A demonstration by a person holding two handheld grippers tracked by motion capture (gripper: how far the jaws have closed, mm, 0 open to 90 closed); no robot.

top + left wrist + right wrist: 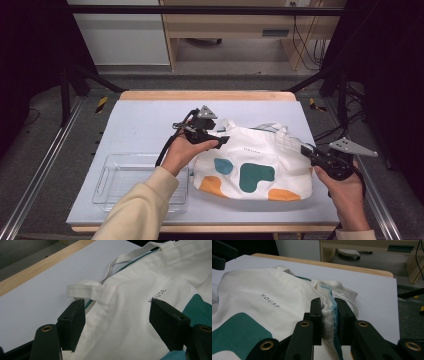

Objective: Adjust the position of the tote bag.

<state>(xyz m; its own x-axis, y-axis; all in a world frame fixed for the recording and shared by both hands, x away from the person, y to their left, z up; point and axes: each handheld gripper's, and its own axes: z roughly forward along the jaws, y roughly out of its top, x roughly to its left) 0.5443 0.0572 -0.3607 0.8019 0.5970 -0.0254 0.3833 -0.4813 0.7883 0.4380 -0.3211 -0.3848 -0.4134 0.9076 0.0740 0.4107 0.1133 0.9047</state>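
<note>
A white cloth tote bag (255,160) with teal and orange patches and the word HOUSE lies flat on the pale mat. My left gripper (222,140) is at the bag's top left corner and is open. In the left gripper view (117,308) its jaws stand wide apart over the bag (140,302), one jaw by the strap loop (82,290), the other above the printed front. My right gripper (306,151) is at the bag's right end. In the right gripper view (329,308) its jaws are shut on a fold of the bag's rim (327,315), which shows teal lining.
A clear plastic tray (107,172) sits at the front left of the mat, under the person's left forearm. The mat (145,125) has bare room behind and left of the bag. A wooden table edge (205,95) runs along the back.
</note>
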